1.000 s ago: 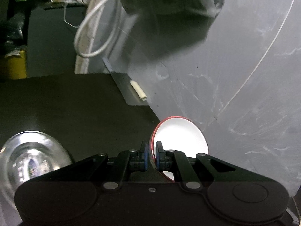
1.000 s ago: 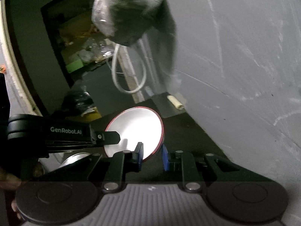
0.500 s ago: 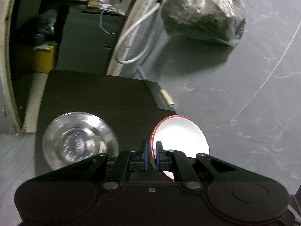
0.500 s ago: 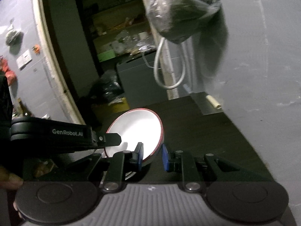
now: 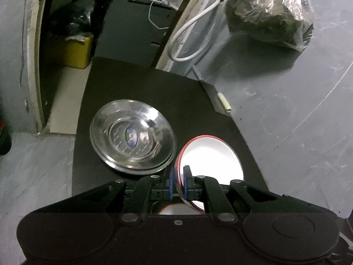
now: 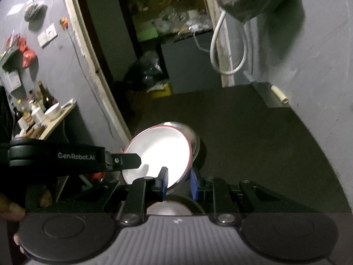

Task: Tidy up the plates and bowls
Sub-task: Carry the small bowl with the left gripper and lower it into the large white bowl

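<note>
Since a second ago our left tongs [image 5: 177, 182] have carried the white plate [image 5: 211, 154] across until the steel plate [image 5: 132, 135] lies in full view just beside it on the dark surface [image 5: 132, 84], so we judge stacking is near. Left tongs pinch the white plate's rim. Only the right view shows the white plate held above the steel plate [image 6: 189, 130], and our right tongs [image 6: 177, 183] straddling its rim, slightly spread; contact we cannot tell
</note>
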A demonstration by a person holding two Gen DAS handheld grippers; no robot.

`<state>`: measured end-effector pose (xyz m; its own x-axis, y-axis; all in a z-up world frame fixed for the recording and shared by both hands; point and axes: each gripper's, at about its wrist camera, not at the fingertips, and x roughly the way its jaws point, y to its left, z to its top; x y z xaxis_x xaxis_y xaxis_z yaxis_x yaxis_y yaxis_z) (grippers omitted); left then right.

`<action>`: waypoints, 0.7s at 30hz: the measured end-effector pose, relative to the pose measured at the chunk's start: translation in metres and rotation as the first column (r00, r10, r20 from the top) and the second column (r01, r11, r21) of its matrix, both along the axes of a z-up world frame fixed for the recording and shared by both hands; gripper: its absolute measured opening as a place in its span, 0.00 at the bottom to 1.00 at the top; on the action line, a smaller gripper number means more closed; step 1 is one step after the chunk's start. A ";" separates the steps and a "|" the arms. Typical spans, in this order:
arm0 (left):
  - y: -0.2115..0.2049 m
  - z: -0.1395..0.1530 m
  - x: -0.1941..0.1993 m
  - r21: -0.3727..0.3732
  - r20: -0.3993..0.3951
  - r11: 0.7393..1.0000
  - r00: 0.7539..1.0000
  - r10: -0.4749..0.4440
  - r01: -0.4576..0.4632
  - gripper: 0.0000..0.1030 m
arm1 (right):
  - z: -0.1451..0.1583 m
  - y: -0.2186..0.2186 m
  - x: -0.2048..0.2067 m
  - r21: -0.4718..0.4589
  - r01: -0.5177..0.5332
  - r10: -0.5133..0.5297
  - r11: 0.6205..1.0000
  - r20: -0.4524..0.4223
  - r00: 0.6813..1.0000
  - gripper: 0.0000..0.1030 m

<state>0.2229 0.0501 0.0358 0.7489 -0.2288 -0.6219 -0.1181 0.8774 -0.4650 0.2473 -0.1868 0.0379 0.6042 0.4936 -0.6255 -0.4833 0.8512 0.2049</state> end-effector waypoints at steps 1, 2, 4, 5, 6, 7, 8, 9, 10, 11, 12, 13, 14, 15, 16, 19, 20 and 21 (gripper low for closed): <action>0.001 -0.002 -0.002 -0.003 -0.006 1.000 1.000 0.002 -0.002 0.09 | -0.003 0.000 0.000 -0.002 -0.005 0.005 1.000 -0.015 1.000 0.23; 0.001 -0.004 -0.003 -0.003 -0.010 1.000 1.000 0.002 -0.002 0.09 | -0.005 0.000 -0.001 -0.007 -0.015 0.015 1.000 -0.028 0.999 0.23; 0.000 -0.009 -0.007 0.000 -0.021 1.000 1.000 0.003 -0.003 0.09 | -0.008 0.000 -0.003 -0.018 -0.029 0.028 0.999 -0.049 0.998 0.23; -0.001 -0.012 -0.008 0.004 -0.029 1.000 1.000 0.003 -0.003 0.09 | -0.010 0.000 -0.003 -0.022 -0.035 0.034 0.999 -0.057 0.998 0.23; -0.002 -0.015 -0.008 0.008 -0.038 1.000 0.999 0.004 -0.004 0.09 | -0.011 0.000 -0.003 -0.026 -0.041 0.039 0.999 -0.065 0.997 0.23; -0.004 -0.018 -0.010 0.012 -0.048 1.000 0.999 0.005 -0.004 0.09 | -0.013 0.000 -0.003 -0.029 -0.045 0.043 0.999 -0.074 0.996 0.23; -0.004 -0.021 -0.011 0.015 -0.055 1.000 0.998 0.005 -0.004 0.09 | -0.014 -0.001 -0.003 -0.033 -0.048 0.045 0.998 -0.085 0.995 0.23; -0.006 -0.023 -0.012 0.021 -0.063 1.000 0.998 0.004 -0.002 0.09 | -0.016 -0.001 -0.003 -0.037 -0.051 0.047 0.998 -0.093 0.995 0.23; -0.008 -0.025 -0.013 0.027 -0.067 1.000 0.998 0.002 -0.001 0.09 | -0.018 -0.001 -0.003 -0.041 -0.053 0.049 0.998 -0.100 0.994 0.23; -0.009 -0.026 -0.014 0.035 -0.072 0.999 0.997 0.001 0.002 0.09 | -0.019 -0.001 -0.004 -0.046 -0.057 0.052 0.997 -0.107 0.993 0.23; -0.010 -0.027 -0.014 0.043 -0.076 0.999 0.997 0.000 0.004 0.09 | -0.021 -0.001 -0.004 -0.049 -0.060 0.054 0.997 -0.116 0.992 0.23; -0.011 -0.028 -0.015 0.049 -0.078 0.999 0.997 -0.002 0.006 0.09 | -0.022 -0.002 -0.003 -0.051 -0.062 0.056 0.997 -0.123 0.991 0.23; -0.012 -0.029 -0.016 0.054 -0.082 0.999 0.997 -0.004 0.008 0.09 | -0.023 -0.002 -0.003 -0.055 -0.067 0.059 0.996 -0.132 0.990 0.23; -0.013 -0.030 -0.017 0.060 -0.086 0.998 0.996 -0.005 0.010 0.09 | -0.025 -0.002 -0.003 -0.057 -0.069 0.061 0.996 -0.141 0.988 0.23; -0.014 -0.031 -0.017 0.065 -0.090 0.998 0.996 -0.006 0.012 0.09 | -0.026 -0.002 -0.003 -0.058 -0.072 0.062 0.996 -0.152 0.986 0.23; -0.019 -0.035 -0.020 0.085 -0.109 0.996 0.994 -0.012 0.021 0.09 | -0.030 -0.004 -0.003 -0.059 -0.079 0.068 0.995 -0.180 0.981 0.23; -0.021 -0.037 -0.021 0.091 -0.117 0.996 0.993 -0.014 0.024 0.09 | -0.030 -0.004 -0.003 -0.060 -0.082 0.069 0.995 -0.184 0.980 0.23; -0.022 -0.039 -0.021 0.098 -0.126 0.995 0.992 -0.015 0.027 0.09 | -0.031 -0.003 -0.003 -0.063 -0.084 0.071 0.994 -0.190 0.979 0.23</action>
